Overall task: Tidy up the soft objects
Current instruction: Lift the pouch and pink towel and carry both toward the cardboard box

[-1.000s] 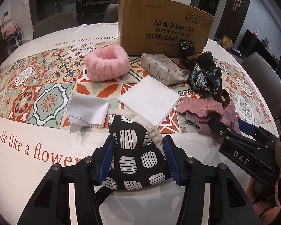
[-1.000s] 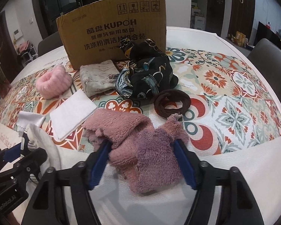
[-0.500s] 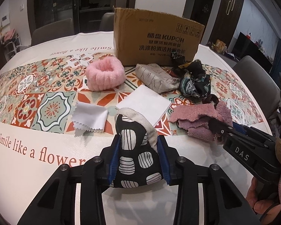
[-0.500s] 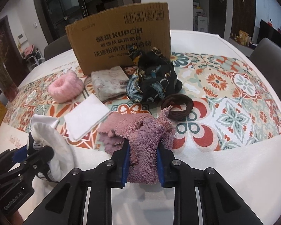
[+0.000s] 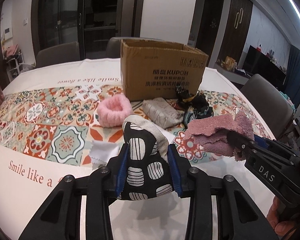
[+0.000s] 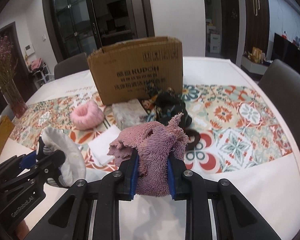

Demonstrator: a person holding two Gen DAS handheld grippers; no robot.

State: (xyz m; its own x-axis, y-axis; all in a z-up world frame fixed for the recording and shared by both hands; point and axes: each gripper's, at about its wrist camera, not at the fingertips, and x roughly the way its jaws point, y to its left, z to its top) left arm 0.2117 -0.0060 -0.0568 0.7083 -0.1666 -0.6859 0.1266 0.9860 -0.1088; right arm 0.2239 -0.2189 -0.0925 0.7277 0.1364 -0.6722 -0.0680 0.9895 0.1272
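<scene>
My left gripper [image 5: 147, 150] is shut on a black fabric mitt [image 5: 142, 146] with white striped ovals and a beige edge, held above the table. In the right wrist view the mitt [image 6: 70, 156] shows its white lining at the lower left. My right gripper [image 6: 152, 158] is shut on a mauve fluffy towel [image 6: 150, 136], also lifted; the towel [image 5: 210, 128] hangs at the right of the left wrist view. An open cardboard box [image 5: 162, 74] stands behind on the patterned tablecloth [image 5: 40, 112].
A pink fluffy band [image 5: 115, 110], a grey folded cloth [image 5: 163, 112] and a dark patterned scarf [image 5: 196, 104] lie before the box. White cloths [image 5: 102, 152] lie nearer. A brown ring [image 6: 193, 138] lies behind the towel. A vase of dried flowers [image 6: 14, 98] stands far left; chairs [image 5: 268, 100] surround the table.
Both grippers closed on their cloths, the left on the mitt and the right on the mauve towel, and then rose, lifting both off the table.
</scene>
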